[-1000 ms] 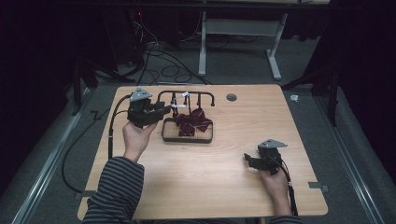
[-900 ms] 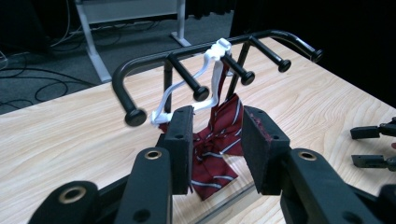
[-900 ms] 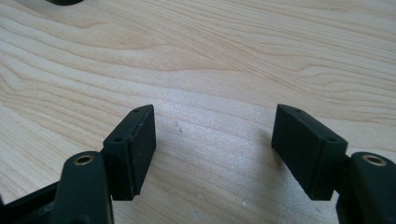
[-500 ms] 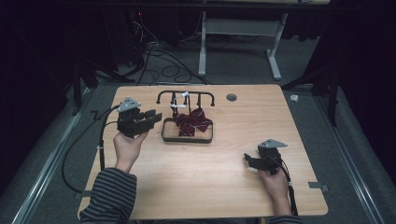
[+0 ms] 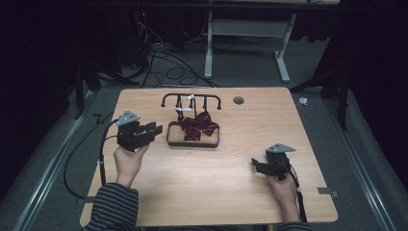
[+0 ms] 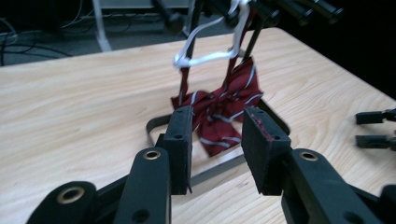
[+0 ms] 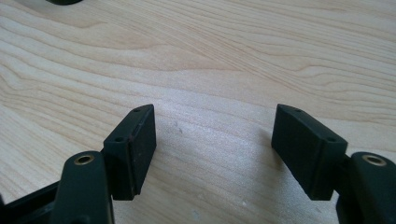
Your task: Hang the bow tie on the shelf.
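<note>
A dark red striped tie [image 5: 198, 126] hangs from a white hanger [image 5: 185, 109] on a black wire rack [image 5: 191, 98] and bunches over the rack's base frame [image 5: 169, 139]. My left gripper [image 5: 156, 130] is held just left of the rack, its jaws pointing at it, open and with nothing between them. In the left gripper view, the tie [image 6: 233, 91] and hanger [image 6: 205, 58] lie beyond the left gripper [image 6: 217, 140]. My right gripper [image 5: 255, 166] rests low at the table's right front, open. Bare wood lies under the right gripper [image 7: 215, 140] in its own view.
The wooden table [image 5: 211, 192] has a round grommet hole [image 5: 238, 100] near its back edge. A black cable [image 5: 102, 159] trails off the left edge. The other gripper [image 6: 373, 128] sits far right in the left gripper view. Floor cables and a desk frame [image 5: 245, 33] lie behind.
My left gripper has drawn back from the rack, moving left and toward the person. The tie stays on the rack. The right gripper has not moved.
</note>
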`<state>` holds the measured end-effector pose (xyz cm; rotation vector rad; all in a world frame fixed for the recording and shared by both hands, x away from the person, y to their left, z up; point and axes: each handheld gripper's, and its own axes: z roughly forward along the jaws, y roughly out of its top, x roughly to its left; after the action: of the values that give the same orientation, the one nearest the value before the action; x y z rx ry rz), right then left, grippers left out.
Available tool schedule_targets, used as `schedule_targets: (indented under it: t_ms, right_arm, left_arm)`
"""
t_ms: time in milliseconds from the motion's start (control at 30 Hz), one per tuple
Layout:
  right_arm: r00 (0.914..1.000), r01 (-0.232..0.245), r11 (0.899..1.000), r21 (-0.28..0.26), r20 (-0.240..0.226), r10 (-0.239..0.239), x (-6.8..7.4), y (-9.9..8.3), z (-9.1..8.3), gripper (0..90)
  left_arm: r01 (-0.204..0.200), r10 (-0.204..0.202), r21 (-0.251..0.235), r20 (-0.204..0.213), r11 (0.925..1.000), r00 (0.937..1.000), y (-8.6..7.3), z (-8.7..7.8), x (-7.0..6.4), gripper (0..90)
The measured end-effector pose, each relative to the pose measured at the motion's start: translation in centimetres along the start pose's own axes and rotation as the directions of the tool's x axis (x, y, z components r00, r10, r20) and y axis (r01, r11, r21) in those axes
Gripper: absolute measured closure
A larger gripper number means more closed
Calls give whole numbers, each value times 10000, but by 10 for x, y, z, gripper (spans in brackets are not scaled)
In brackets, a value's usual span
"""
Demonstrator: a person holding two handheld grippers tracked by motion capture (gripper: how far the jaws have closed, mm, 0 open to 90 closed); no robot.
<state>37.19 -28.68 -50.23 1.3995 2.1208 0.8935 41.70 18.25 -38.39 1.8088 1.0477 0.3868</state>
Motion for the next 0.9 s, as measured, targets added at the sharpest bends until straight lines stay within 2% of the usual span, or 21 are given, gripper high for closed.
schedule_targets:
  t_ms: [267,467,567,633,767,900]
  right_arm:
    - [10000,3,10000,-2,0,-3,0,0,0,322]
    - [10000,18,10000,-2,3,-18,0,0,0,320]
    - [10000,23,10000,1,5,-23,0,0,0,321]
    - [10000,17,10000,0,3,-17,0,0,0,321]
    - [10000,19,10000,-1,1,-19,0,0,0,321]
    - [10000,18,10000,0,1,-18,0,0,0,321]
  left_arm:
    - [454,-450,380,-129,9982,9989,-33,-1,8,624]
    - [879,-842,804,-479,9929,9953,-64,0,14,603]
    - [920,-807,1128,-1011,9894,9916,-78,5,18,556]
    - [1078,-919,1284,-1236,9859,9881,-86,10,21,545]
    - [1169,-942,1381,-1602,9835,9826,-96,17,24,522]
    - [831,-502,1615,-1979,9834,9789,-102,24,22,496]
